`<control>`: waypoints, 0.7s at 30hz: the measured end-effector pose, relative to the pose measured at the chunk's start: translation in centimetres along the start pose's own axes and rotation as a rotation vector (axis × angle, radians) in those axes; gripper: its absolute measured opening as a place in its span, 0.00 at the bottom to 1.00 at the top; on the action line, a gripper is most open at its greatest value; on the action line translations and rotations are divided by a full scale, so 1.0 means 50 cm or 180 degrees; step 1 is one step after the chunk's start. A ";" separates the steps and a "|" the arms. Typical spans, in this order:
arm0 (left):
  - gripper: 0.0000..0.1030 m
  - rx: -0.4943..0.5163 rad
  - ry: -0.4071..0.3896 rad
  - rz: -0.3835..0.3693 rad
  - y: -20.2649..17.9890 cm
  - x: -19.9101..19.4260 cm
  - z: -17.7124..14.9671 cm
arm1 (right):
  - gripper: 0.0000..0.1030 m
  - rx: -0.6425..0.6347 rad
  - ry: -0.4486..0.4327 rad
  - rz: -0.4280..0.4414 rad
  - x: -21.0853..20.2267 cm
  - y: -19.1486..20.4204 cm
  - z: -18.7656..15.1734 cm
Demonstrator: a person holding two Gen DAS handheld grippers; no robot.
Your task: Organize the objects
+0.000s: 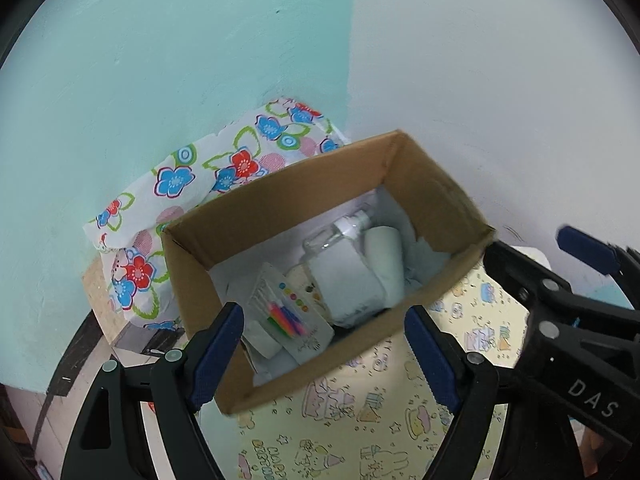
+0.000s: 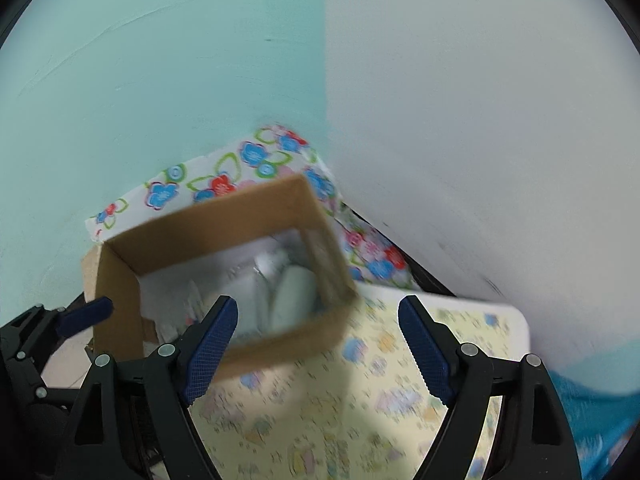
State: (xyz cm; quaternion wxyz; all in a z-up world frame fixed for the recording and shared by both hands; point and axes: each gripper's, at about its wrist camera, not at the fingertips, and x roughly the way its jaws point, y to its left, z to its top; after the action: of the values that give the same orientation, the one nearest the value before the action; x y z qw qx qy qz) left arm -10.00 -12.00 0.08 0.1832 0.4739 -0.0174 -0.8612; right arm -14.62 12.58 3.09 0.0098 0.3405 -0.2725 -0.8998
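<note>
Left wrist view, sharp: open cardboard box (image 1: 304, 216) on a worktop (image 1: 360, 420) covered with pale yellow sheet printed with cartoon cakes. Box walls plain brown corrugated, floor lined with white paper. Inside: a clear bottle (image 1: 340, 232) with white cap lying on its side toward the far end, two pale rolled cloths (image 1: 352, 280) beside it, touching each other, and a flat pack of candles (image 1: 288, 316) in pink, green and blue at the near end. Left gripper (image 1: 324, 352) hangs over the box's near corner, jaws spread, nothing between them; pads dark blue, ribbed.

Right gripper (image 1: 584, 248) shows at this view's right edge, just beyond the box's right corner, black frame lettered "DAS".

Right wrist view, motion-blurred: same box (image 2: 224, 232) seen from its right end; contents only pale smears, one roll (image 2: 292, 296) discernible; candles and bottle not readable. Right gripper (image 2: 320, 352) has jaws spread, empty, above the box's near edge and the yellow sheet.

Only this view shows the worktop's rounded white corner and teal fabric (image 2: 592, 412) at lower right. Left gripper (image 2: 80, 316) enters at its left edge.

Both views: floral cloth (image 1: 200, 176), crumpled, behind the box against a teal and white wall.
</note>
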 end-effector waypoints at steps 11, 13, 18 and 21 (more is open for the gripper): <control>0.88 0.0289 -0.0136 0.0023 -0.103 -0.110 -0.089 | 0.82 0.0259 0.0060 -0.0292 -0.136 -0.097 -0.121; 0.89 0.0319 -0.0158 0.0037 -0.110 -0.126 -0.105 | 0.82 0.0171 -0.0016 -0.0429 -0.168 -0.098 -0.140; 0.91 0.0330 -0.0202 0.0084 -0.121 -0.167 -0.146 | 0.82 0.0008 -0.0120 -0.0766 -0.224 -0.091 -0.181; 0.93 0.0323 -0.0226 0.0022 -0.125 -0.190 -0.170 | 0.82 -0.0025 -0.0086 -0.0852 -0.242 -0.094 -0.210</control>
State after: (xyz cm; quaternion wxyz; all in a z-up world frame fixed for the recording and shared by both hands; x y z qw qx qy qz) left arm -0.28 -1.80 1.79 0.1612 0.4517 -0.0691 -0.8748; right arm 1.96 13.95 1.61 -0.1128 0.3616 -0.2212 -0.8987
